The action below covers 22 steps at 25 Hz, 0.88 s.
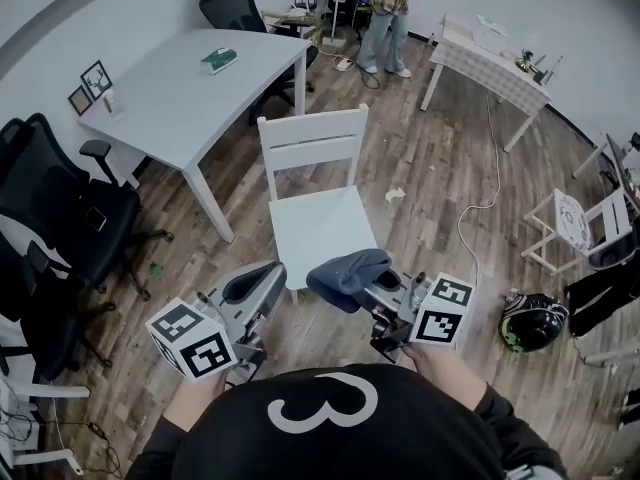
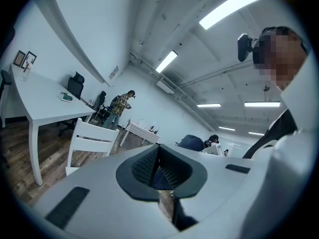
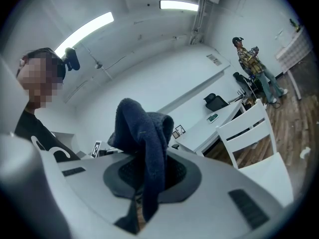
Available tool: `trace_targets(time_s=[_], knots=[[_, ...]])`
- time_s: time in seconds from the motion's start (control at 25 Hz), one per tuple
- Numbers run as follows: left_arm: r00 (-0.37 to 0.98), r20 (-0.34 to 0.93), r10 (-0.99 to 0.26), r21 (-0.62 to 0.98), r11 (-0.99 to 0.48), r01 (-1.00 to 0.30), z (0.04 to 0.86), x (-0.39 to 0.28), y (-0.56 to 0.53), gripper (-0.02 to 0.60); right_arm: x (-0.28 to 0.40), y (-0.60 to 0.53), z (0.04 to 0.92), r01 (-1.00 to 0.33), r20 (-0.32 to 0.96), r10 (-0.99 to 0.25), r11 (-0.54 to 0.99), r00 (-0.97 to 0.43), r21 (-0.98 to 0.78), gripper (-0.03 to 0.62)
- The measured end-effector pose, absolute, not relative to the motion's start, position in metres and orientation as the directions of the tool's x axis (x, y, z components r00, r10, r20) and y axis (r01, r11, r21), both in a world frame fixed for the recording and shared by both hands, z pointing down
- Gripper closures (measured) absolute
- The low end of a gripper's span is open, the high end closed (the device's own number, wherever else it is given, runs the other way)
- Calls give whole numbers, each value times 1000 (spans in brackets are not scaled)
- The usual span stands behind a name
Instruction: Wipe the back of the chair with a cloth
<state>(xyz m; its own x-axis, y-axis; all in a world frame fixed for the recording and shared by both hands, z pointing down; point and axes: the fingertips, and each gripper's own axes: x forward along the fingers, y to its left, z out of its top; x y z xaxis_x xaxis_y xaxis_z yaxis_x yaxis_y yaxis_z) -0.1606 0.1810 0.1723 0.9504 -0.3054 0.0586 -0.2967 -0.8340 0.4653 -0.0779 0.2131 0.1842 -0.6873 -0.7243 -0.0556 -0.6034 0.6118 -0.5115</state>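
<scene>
A white wooden chair [image 1: 312, 144] stands on the floor in front of me, its slatted back on the far side and its seat [image 1: 322, 224] towards me. My right gripper [image 1: 372, 286] is shut on a dark blue cloth [image 1: 349, 272], held just before the seat's front edge. In the right gripper view the cloth [image 3: 144, 133] bunches up above the jaws, and the chair [image 3: 250, 133] lies to the right. My left gripper [image 1: 252, 290] hangs at the seat's front left corner, shut with nothing in it. The left gripper view shows the chair [image 2: 92, 138] at left.
A white table [image 1: 190, 78] stands left of the chair, with black office chairs [image 1: 60, 218] beyond it. A person [image 1: 386, 18] stands at the back. At right are a checked-cloth table [image 1: 490, 60], a small white chair [image 1: 580, 223], a floor cable [image 1: 480, 203] and a helmet [image 1: 533, 320].
</scene>
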Motion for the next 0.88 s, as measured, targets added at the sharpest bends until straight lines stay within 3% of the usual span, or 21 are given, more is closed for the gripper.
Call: trace_targets(time_s=[0.88], knots=[[943, 68, -326, 471, -823, -318, 163, -121, 192, 568, -42, 221, 169, -562, -89, -700, 637, -709, -528, 543]])
